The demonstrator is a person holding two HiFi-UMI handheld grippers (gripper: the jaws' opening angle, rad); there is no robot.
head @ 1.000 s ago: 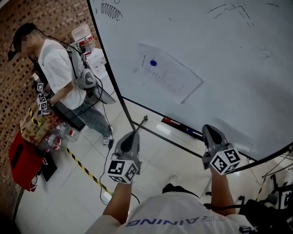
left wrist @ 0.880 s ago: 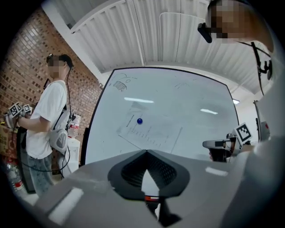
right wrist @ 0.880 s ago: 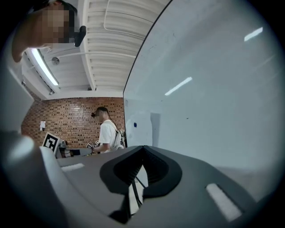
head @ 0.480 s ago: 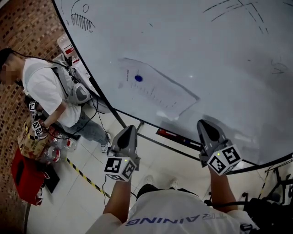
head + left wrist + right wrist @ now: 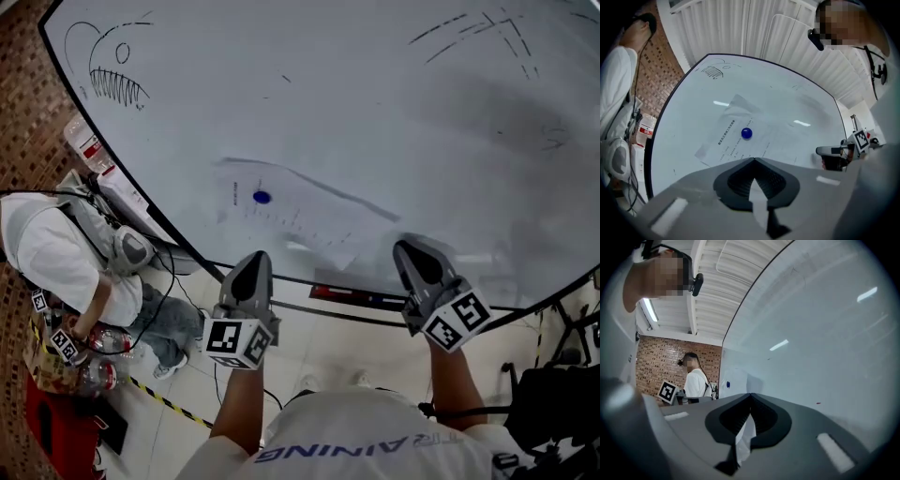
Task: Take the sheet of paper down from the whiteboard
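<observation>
On the glossy whiteboard [image 5: 375, 94] a round blue magnet [image 5: 262, 197] sits on a creased paper sheet [image 5: 305, 214]

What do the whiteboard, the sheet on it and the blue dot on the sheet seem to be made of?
Whiteboard: smooth glossy coated panel, perhaps painted steel; it mirrors ceiling lights and carries marker drawings.
Sheet of paper: thin matte printed paper, slightly creased.
Blue dot: probably a shiny plastic magnet, as it seems to pin the sheet.
</observation>
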